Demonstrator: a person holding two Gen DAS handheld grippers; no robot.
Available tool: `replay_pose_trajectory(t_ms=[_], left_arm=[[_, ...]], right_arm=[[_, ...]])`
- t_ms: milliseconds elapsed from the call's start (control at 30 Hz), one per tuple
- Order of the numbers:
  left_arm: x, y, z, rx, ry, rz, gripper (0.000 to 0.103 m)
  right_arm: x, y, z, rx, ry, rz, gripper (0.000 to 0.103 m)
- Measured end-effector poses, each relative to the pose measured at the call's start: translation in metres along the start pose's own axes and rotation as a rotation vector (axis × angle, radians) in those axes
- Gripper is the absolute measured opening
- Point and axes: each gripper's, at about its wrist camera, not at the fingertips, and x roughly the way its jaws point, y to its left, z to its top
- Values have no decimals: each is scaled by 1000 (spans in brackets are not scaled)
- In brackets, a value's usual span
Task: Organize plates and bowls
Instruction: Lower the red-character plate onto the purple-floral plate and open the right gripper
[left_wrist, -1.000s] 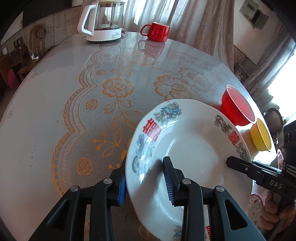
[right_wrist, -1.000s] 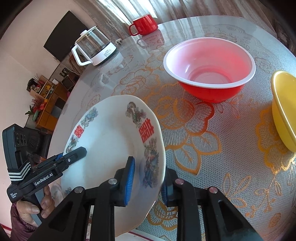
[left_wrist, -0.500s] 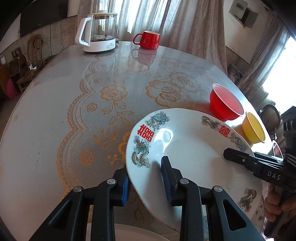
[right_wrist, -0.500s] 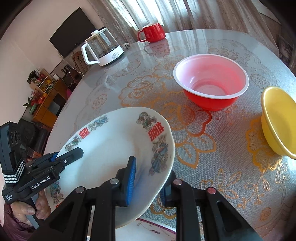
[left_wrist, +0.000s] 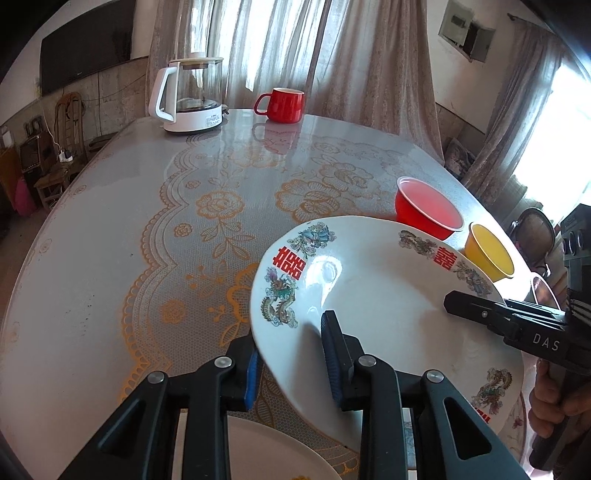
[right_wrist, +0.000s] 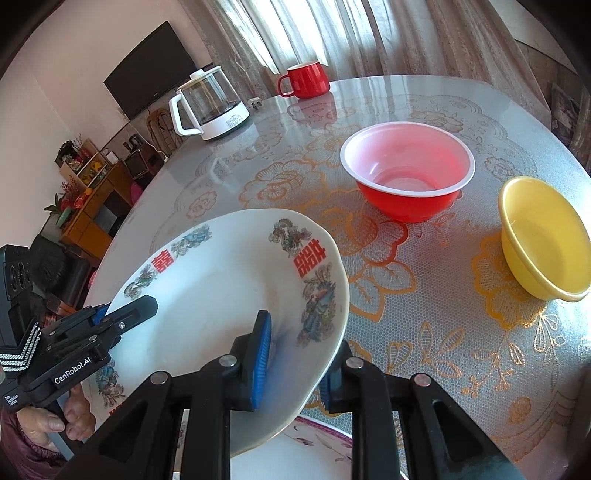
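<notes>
A white plate (left_wrist: 388, 295) with red characters and dragon prints is held in the air above the table's near edge, also in the right wrist view (right_wrist: 221, 295). My left gripper (left_wrist: 291, 365) is shut on its left rim. My right gripper (right_wrist: 295, 365) is shut on its right rim and shows as a black finger in the left wrist view (left_wrist: 476, 310). A red bowl (right_wrist: 406, 177) and a yellow bowl (right_wrist: 543, 236) stand upright on the table to the right. Another white plate (left_wrist: 266, 454) lies under the grippers, with a patterned one in the right wrist view (right_wrist: 310, 446).
A glass kettle on a white base (left_wrist: 192, 99) and a red mug (left_wrist: 282, 105) stand at the table's far edge. The round table (left_wrist: 110, 229) has a lace-patterned cover. Curtains and a chair (left_wrist: 535, 236) lie beyond the right edge.
Both grippers have lifted the plate higher and pulled it toward the near edge. A plate below has come into view under them.
</notes>
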Motion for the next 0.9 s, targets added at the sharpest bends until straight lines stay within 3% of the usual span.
replay_pose_trajectory(t_ms=[533,900], left_arm=[[-68,-34,-42,36,-103,-59,30],[-82,-63,-95,52,-66,-125,30]], right_arm=[[-79,14,-49,-23,-102,18,21],[-112,2,-107,-24,-87,-22,21]])
